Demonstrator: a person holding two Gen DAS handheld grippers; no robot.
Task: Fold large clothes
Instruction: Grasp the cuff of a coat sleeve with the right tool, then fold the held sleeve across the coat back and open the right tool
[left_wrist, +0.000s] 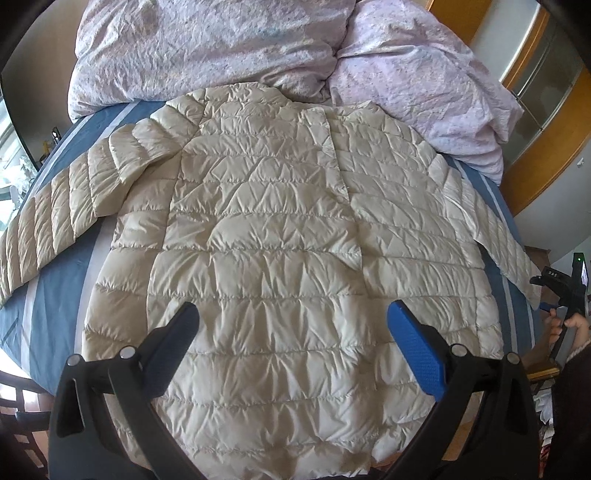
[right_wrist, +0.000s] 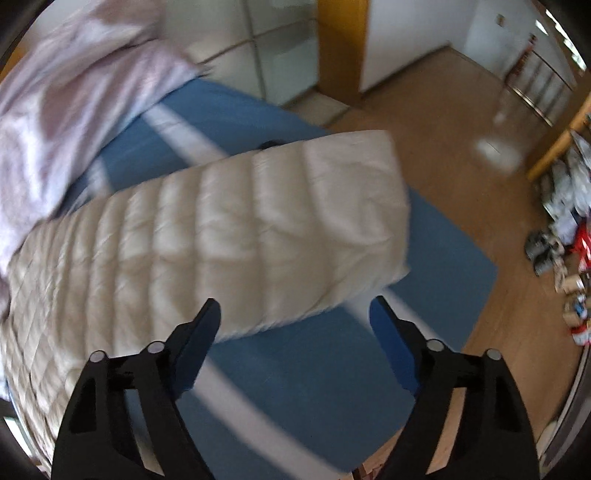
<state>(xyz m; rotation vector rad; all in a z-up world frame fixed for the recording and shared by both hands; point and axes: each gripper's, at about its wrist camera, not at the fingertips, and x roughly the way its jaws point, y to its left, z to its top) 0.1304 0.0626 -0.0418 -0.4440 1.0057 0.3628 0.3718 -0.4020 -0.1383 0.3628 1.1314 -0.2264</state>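
Cream puffer jacket (left_wrist: 280, 229) flat on striped bedsheet (left_wrist: 55, 295), rumpled duvet (left_wrist: 229, 48) behind; both grippers' jaws spread.

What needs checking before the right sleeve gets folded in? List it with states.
1. Jacket spread flat on the bed: ok.
2. Left gripper open, holding nothing: ok.
3. Right gripper open, above the sleeve cuff: ok.
4. Right sleeve lying straight: ok.
5. Duvet off the jacket: not ok, it touches the collar and shoulder.
6. Cuff edge between the fingers: cannot tell, the view is blurred.
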